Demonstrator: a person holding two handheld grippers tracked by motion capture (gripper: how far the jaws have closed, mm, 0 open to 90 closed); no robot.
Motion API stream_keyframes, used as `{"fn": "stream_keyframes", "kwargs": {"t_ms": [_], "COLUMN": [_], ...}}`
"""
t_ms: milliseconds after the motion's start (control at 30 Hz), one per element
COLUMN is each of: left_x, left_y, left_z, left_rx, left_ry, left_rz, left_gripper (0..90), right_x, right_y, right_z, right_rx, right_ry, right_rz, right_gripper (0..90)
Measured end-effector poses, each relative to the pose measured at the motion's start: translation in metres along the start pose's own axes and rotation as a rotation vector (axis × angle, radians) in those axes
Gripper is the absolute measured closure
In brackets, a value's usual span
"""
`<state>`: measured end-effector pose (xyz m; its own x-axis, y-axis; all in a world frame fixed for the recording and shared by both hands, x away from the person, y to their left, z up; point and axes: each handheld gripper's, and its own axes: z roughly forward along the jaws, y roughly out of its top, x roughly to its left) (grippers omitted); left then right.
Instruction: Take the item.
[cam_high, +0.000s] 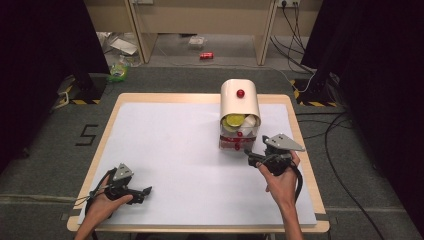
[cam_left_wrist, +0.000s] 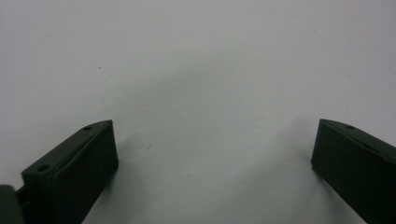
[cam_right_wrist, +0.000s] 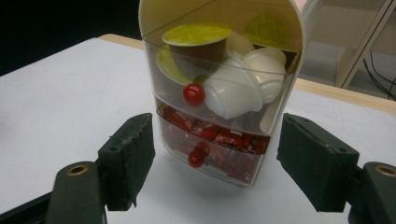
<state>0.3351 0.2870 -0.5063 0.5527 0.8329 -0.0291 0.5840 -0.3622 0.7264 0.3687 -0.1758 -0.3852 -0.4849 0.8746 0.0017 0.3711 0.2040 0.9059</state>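
Note:
A cream arched drawer box (cam_high: 240, 102) stands upright on the white mat (cam_high: 175, 150) at the back right. Its clear upper drawer (cam_right_wrist: 219, 84) holds green-lidded and white capsules behind a red knob (cam_right_wrist: 193, 94). The lower drawer (cam_right_wrist: 215, 144) is full of red packets. My right gripper (cam_high: 254, 159) is lifted just in front of the box, and in the right gripper view the gripper (cam_right_wrist: 217, 140) is open, its pads clear of the drawers. My left gripper (cam_high: 145, 191) rests low at the front left, and in the left gripper view it (cam_left_wrist: 212, 144) is open over bare mat.
The mat lies on a table with a wooden rim (cam_high: 200, 98). Beyond the table sit a red can (cam_high: 206, 55) on the floor and a pale shelf unit (cam_high: 200, 20). Cables (cam_high: 330, 135) run along the floor to the right.

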Motion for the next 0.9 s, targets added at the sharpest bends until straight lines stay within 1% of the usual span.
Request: {"fn": "stream_keyframes", "kwargs": {"t_ms": [200,267,400,533,800,900], "left_x": [0.000,0.000,0.000,0.000,0.000,0.000], "left_y": [0.000,0.000,0.000,0.000,0.000,0.000], "left_z": [0.000,0.000,0.000,0.000,0.000,0.000], "left_rx": [0.000,0.000,0.001,0.000,0.000,0.000], "left_ry": [0.000,0.000,0.000,0.000,0.000,0.000], "left_rz": [-0.001,0.000,0.001,0.000,0.000,-0.001], "left_gripper": [0.0,0.0,0.0,0.0,0.0,0.0], "right_x": [0.004,0.006,0.008,0.010,0.014,0.015], "right_y": [0.010,0.014,0.022,0.026,0.032,0.034], "right_z": [0.005,0.007,0.010,0.012,0.024,0.027], "right_rx": [-0.017,-0.011,-0.029,-0.040,-0.050,-0.050], "right_ry": [0.006,0.007,0.011,0.013,0.015,0.009], "right_rz": [-0.017,-0.028,-0.041,-0.043,-0.049,-0.062], "right_gripper": [27.7,27.7,27.6,27.2,25.8,25.4]}}
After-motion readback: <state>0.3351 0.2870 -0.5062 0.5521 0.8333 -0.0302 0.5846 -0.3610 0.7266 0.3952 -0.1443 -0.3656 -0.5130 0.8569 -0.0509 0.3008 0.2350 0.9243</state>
